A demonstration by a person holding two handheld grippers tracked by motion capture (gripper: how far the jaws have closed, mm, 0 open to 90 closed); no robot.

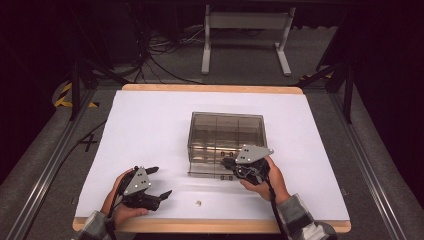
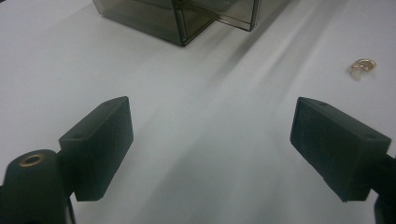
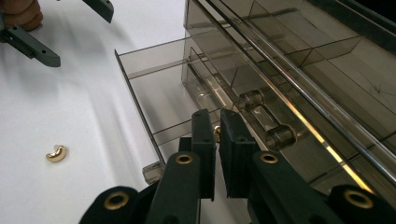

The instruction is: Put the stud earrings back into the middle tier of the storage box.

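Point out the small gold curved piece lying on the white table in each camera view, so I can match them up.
High view: the small gold piece lies near the table's front edge, between the two hand-held grippers.
Left gripper view: upper right, on the white surface.
Right gripper view: lower left, left of the open drawer.
Shared landmark: the smoky clear drawer box.

Wide bare table (image 1: 150, 125) left of box (image 1: 227, 125), open lane. Box sits mid-table, blocks straight path ahead. Pulled-out drawer (image 3: 154, 93) juts toward near edge, narrows front strip. Small gold piece (image 1: 198, 202) lies loose between both hands on near strip. Right of box: clear margin to table edge.
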